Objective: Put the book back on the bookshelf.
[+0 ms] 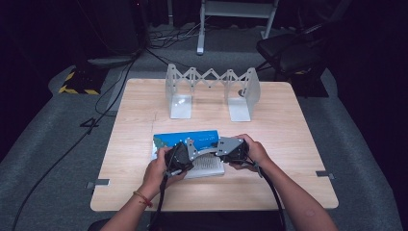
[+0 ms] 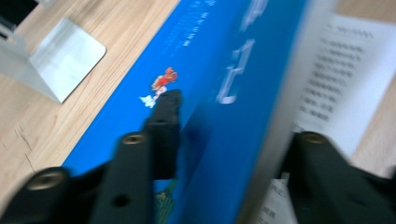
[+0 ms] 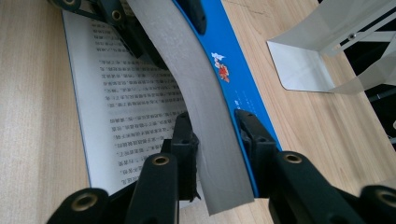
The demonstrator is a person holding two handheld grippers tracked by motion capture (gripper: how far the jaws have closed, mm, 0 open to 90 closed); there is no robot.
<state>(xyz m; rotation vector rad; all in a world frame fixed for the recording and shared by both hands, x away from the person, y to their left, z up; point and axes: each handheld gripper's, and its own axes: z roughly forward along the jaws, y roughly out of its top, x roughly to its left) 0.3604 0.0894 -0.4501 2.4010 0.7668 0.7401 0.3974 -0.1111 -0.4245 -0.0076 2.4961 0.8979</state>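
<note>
Together, both tools (image 1: 208, 153) clamp the blue-covered paperback book's (image 3: 212, 37) raised page block (lower pages flat on the wooden counter (image 1: 288, 125)), presumably keeping it open.

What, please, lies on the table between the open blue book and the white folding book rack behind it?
Nothing: in the high view the stretch of table between the book and the rack is bare wood.
</note>
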